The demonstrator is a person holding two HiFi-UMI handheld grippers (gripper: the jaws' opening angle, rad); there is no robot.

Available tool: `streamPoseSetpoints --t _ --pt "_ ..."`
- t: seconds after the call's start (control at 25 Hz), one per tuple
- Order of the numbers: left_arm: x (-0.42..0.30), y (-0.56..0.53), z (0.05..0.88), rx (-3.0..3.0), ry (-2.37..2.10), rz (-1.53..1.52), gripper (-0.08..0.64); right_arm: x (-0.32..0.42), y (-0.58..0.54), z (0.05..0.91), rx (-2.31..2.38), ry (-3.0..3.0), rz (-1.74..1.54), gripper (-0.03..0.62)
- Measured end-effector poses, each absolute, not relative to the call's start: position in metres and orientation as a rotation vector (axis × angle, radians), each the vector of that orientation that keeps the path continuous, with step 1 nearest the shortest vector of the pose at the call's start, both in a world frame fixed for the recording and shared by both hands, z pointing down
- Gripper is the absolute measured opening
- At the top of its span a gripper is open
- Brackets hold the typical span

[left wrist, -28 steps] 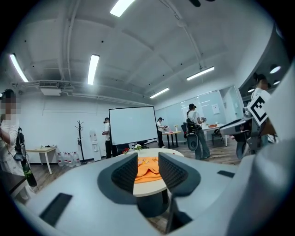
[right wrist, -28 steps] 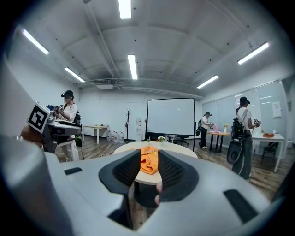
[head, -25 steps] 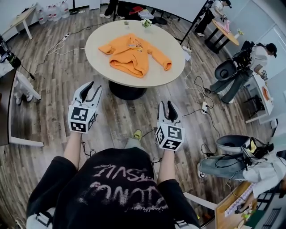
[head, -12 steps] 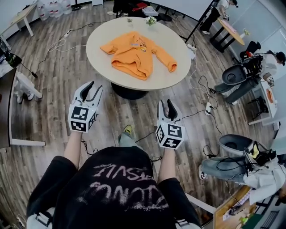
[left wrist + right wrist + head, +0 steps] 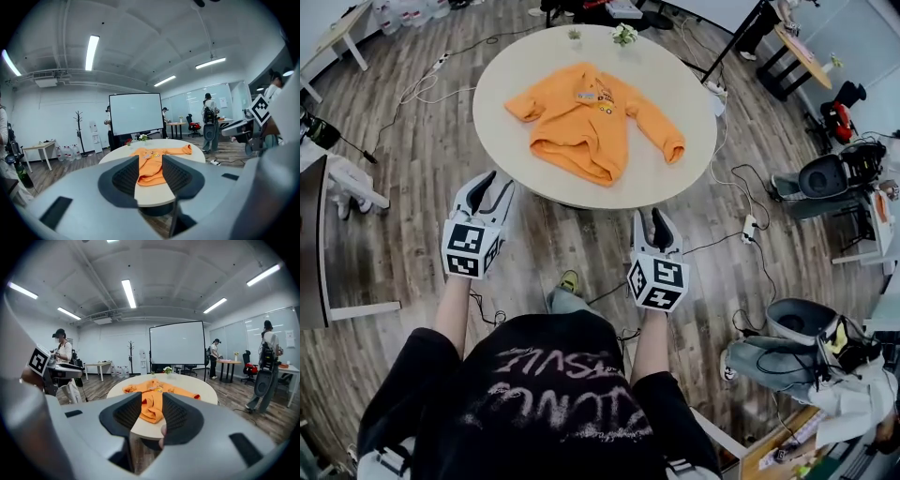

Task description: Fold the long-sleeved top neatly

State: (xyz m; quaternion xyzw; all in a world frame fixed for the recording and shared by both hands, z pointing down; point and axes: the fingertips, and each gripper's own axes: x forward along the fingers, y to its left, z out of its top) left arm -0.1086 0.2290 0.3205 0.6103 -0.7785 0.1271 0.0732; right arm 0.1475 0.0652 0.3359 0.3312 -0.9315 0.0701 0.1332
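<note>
Your left claw: spread, empty, left of centre over the wood floor | your right claw: spread, empty, right of centre | orange long-sleeved top: rumpled on the round tabletop, upper centre, well apart from both claws

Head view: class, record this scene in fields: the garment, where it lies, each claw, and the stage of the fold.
Garment: orange long-sleeved top, lying rumpled, one sleeve stretched out
Surface: round table, small flowers at its far edge
Left claw: open, empty, short of the table
Right claw: open, empty, short of the table
Stage: folding not yet begun
</note>
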Motion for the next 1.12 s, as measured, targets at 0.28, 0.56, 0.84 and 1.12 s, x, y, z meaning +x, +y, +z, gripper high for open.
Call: streamPoseSetpoints --t 0.28,0.56,0.84,1.12 --pt "-0.142 0.173 0.345 1.792 -2.286 0.445 0.152 0.103 0.013 0.364 0.875 -2.664 0.232 0.143" --pt "-0.166 0.131 0.367 1.758 -2.238 0.546 0.151 0.070 -0.030 0.390 0.800 -2.641 0.294 0.143" --pt "-0.174 0.102 0.383 1.767 -2.173 0.651 0.152 0.049 -0.041 0.417 0.715 -2.596 0.311 0.150" --pt "-0.182 0.073 0.415 1.838 -2.049 0.798 0.152 0.041 -0.036 0.449 0.695 -2.520 0.332 0.150"
